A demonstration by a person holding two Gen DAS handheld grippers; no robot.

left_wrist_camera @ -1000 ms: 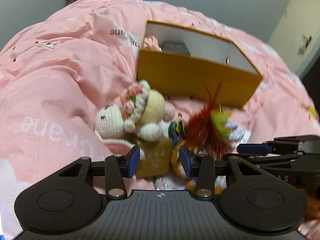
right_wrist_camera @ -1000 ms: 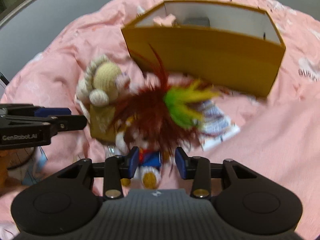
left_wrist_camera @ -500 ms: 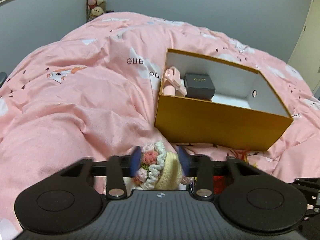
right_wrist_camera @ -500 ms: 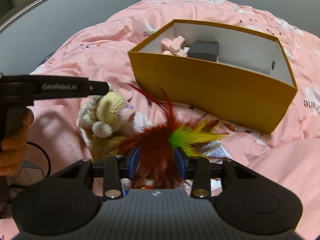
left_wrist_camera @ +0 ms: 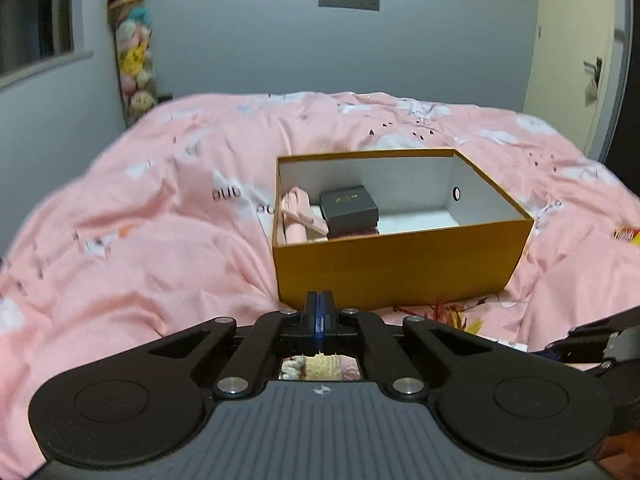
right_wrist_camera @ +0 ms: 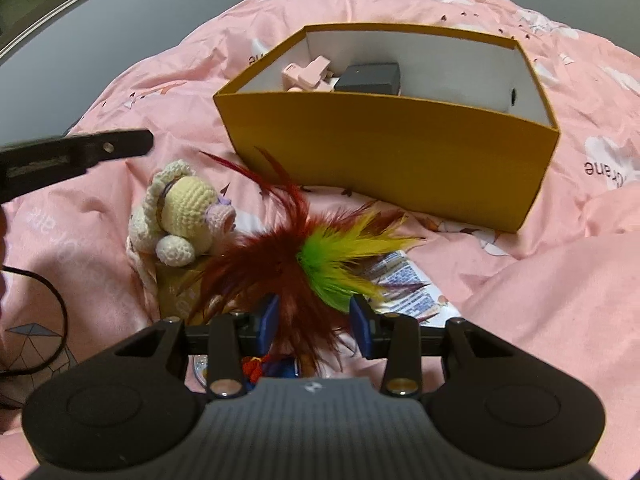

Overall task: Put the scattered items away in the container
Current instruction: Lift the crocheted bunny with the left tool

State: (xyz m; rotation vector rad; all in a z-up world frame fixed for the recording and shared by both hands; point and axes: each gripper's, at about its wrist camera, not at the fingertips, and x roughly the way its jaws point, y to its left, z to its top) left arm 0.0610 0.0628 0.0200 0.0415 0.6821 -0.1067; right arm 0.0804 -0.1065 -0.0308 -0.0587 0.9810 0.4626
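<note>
The left gripper (left_wrist_camera: pixel 319 312) is seen with its jaws pressed together and empty, raised above the pink patterned duvet (left_wrist_camera: pixel 160 240). The cream crocheted doll (right_wrist_camera: pixel 180 216) lies on the duvet before the mustard-yellow cardboard box (right_wrist_camera: pixel 384 160). The right gripper (right_wrist_camera: pixel 316 320) stands part open around the red and green feather toy (right_wrist_camera: pixel 304 264); a grip cannot be told.

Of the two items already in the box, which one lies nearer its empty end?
The black case. It sits beside the pink item, which is tucked against the box's left end wall; the white floor to the case's right is bare.
</note>
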